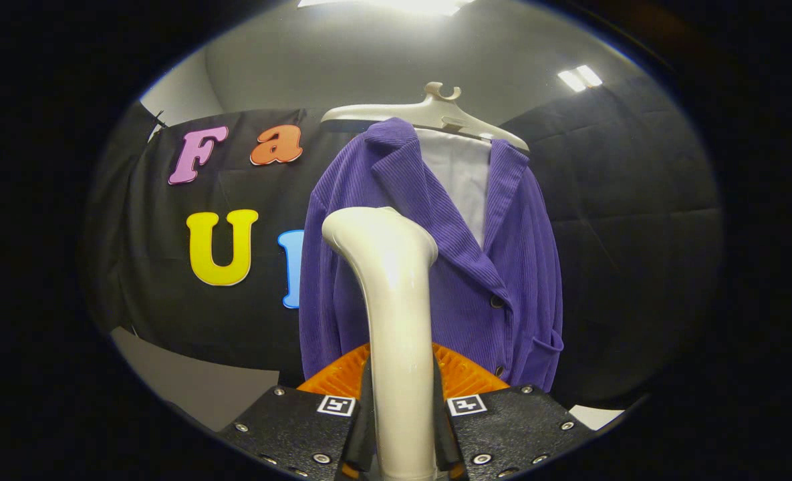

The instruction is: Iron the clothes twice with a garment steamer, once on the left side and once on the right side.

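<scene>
Gripper (401,427) fingers are closed on the handle of the garment steamer (396,321), one finger pressing on each side of it. The steamer handle is cream-white and glossy. It rises upright from between the fingers and bends at its top toward the garment, ending in a rounded head. The steamer therefore stands between the fingers, with its upper end well ahead of them.

Beyond the steamer hangs a purple corduroy jacket (476,267). It hangs on a pale plastic hanger (436,110), with a white lining or shirt (462,180) visible at the open collar. The jacket front faces the gripper. Two dark buttons sit on its front edge and a patch pocket sits low on the side. The steamer head overlaps the jacket's lapel area in the view; whether the head touches the fabric cannot be told.

An orange ribbed part (466,374) shows just ahead of the fingers, behind the handle. Black cloth (636,220) forms the booth wall behind the jacket. Ceiling lights (579,77) shine above.
</scene>
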`<state>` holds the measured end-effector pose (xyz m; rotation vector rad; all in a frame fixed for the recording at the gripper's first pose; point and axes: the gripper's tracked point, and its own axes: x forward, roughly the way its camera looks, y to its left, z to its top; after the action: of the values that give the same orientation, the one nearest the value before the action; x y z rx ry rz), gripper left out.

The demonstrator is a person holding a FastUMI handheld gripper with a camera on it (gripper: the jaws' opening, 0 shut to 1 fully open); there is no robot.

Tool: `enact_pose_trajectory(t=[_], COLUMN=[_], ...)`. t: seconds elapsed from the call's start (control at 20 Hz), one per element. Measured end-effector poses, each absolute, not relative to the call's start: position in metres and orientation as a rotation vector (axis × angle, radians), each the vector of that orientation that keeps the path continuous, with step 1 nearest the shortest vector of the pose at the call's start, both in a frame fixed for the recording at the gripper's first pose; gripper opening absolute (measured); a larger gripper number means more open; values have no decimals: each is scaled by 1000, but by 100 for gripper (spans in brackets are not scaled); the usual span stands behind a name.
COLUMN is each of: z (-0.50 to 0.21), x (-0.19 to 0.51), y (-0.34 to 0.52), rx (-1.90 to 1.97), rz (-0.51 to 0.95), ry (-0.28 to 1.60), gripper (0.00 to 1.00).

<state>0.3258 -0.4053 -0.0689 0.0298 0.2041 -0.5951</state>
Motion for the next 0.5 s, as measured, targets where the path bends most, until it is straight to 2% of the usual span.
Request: enact_pose_trajectory(t=[0.5], z=[-155], x=[285], y=[-391], rx=[58], rz=[-582], ry=[327], gripper=[36])
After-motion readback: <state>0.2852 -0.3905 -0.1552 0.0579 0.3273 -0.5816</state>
